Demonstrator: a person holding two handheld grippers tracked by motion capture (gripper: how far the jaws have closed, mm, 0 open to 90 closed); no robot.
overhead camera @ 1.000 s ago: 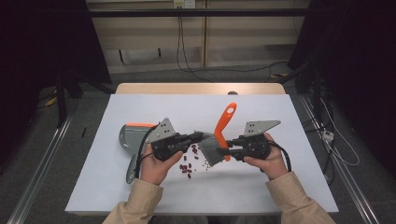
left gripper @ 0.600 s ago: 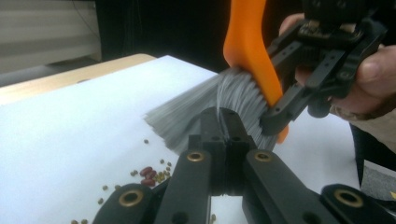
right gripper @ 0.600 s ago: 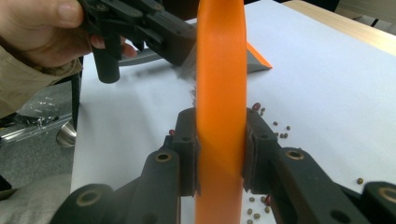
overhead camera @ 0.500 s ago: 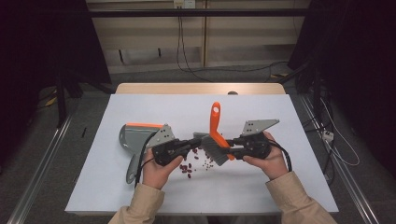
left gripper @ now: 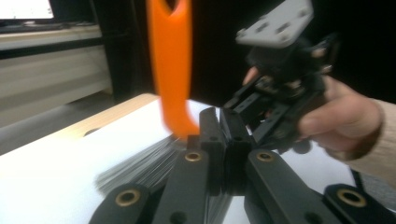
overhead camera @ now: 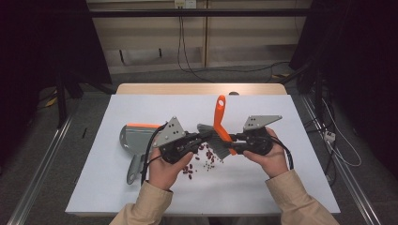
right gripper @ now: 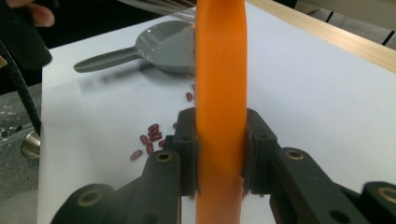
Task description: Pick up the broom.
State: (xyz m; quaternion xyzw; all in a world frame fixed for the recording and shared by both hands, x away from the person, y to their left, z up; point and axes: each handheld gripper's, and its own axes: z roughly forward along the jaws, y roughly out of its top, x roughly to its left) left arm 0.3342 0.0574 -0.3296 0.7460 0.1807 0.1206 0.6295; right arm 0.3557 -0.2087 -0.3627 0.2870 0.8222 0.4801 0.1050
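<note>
The brush [overhead camera: 219, 123] is clamped by its orange handle in the right gripper [overhead camera: 233, 145], held above the beans [overhead camera: 199, 159] on the surface [overhead camera: 281, 187]; the left gripper [overhead camera: 202, 138] is closed on nothing, beside the bristles; the dustpan [overhead camera: 136, 140] is left lying nearby.

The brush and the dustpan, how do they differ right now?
The brush is held off the table, its orange handle clamped between the right gripper's fingers and pointing up; the dustpan lies flat on the white table, untouched. The brush handle is all orange; the dustpan is grey with only an orange edge. The brush hangs over the scattered beans; the dustpan sits left of them. Both look like one matching set.
</note>
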